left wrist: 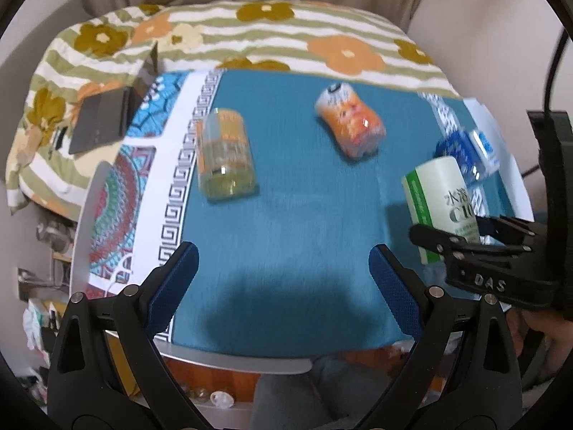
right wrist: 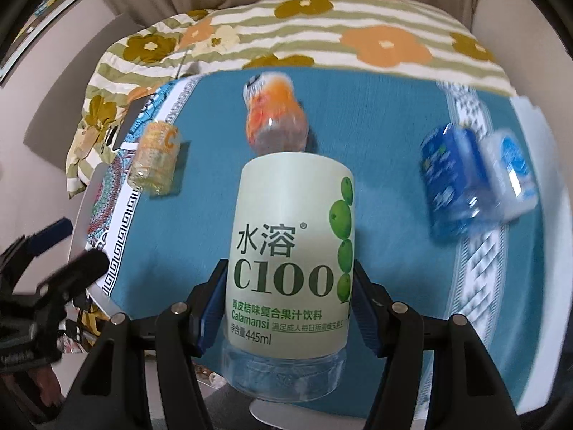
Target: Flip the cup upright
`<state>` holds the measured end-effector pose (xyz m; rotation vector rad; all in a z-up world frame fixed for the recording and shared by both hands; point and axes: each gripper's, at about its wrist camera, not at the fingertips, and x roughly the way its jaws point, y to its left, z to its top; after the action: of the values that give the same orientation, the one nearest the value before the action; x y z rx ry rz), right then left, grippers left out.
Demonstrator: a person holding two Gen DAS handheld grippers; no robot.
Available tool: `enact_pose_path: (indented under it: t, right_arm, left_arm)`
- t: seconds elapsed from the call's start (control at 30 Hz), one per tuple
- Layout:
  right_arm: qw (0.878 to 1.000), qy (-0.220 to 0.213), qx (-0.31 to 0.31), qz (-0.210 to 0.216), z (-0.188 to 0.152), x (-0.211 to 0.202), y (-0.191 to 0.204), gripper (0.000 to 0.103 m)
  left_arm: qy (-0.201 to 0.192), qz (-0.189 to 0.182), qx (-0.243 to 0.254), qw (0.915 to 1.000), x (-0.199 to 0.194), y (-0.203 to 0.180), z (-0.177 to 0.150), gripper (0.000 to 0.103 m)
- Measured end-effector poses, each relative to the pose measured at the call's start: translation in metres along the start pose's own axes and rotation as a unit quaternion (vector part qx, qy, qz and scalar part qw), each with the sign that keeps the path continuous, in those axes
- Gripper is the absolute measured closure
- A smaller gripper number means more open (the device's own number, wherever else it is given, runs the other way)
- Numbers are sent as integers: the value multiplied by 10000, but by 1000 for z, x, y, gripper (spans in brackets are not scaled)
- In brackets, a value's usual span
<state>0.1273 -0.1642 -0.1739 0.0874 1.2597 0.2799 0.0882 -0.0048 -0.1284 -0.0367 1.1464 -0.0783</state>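
Observation:
My right gripper (right wrist: pixel 290 297) is shut on a pale green C100 cup (right wrist: pixel 292 251), a cut-off drink bottle with green fruit print, and holds it above the blue cloth with its clear ribbed end toward the camera. In the left wrist view the same cup (left wrist: pixel 440 200) shows at the right, held by the right gripper (left wrist: pixel 476 247). My left gripper (left wrist: pixel 283 265) is open and empty over the near part of the cloth.
A yellow cup (left wrist: pixel 225 154), an orange cup (left wrist: pixel 352 122) and a blue cup (left wrist: pixel 469 154) lie on the blue cloth (left wrist: pixel 293 215). A dark laptop (left wrist: pixel 100 122) rests on the floral bedding (left wrist: pixel 286 36) at the far left. The table's near edge (left wrist: pixel 236 358) is below my left gripper.

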Motion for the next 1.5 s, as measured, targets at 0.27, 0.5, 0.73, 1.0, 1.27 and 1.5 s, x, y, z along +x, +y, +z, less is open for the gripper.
enact_pose_path:
  t: [0.27, 0.5, 0.73, 1.0, 1.27, 1.5]
  right_arm:
    - [9995, 31, 287, -89, -11, 29, 4, 44]
    - [9990, -12, 423, -156, -16, 38, 4, 44]
    - [9978, -18, 608, -246, -18, 40, 2, 39]
    - [9973, -198, 678, -202, -21, 31, 3, 7]
    - [9964, -348, 767, -129, -23, 13, 7, 6]
    - [9920, -672, 1053, -209, -31, -39, -12, 6]
  left_arm:
    - [220, -119, 161, 9996, 20, 14, -12, 2]
    - [251, -166, 249, 9992, 25, 24, -13, 2]
    - [248, -201, 249, 9992, 26, 33, -13, 2]
    - [204, -169, 215, 9994, 20, 42, -12, 2]
    - [130, -163, 196, 9996, 8, 48, -6, 2]
    - [74, -343, 346, 9988, -12, 28, 19, 2]
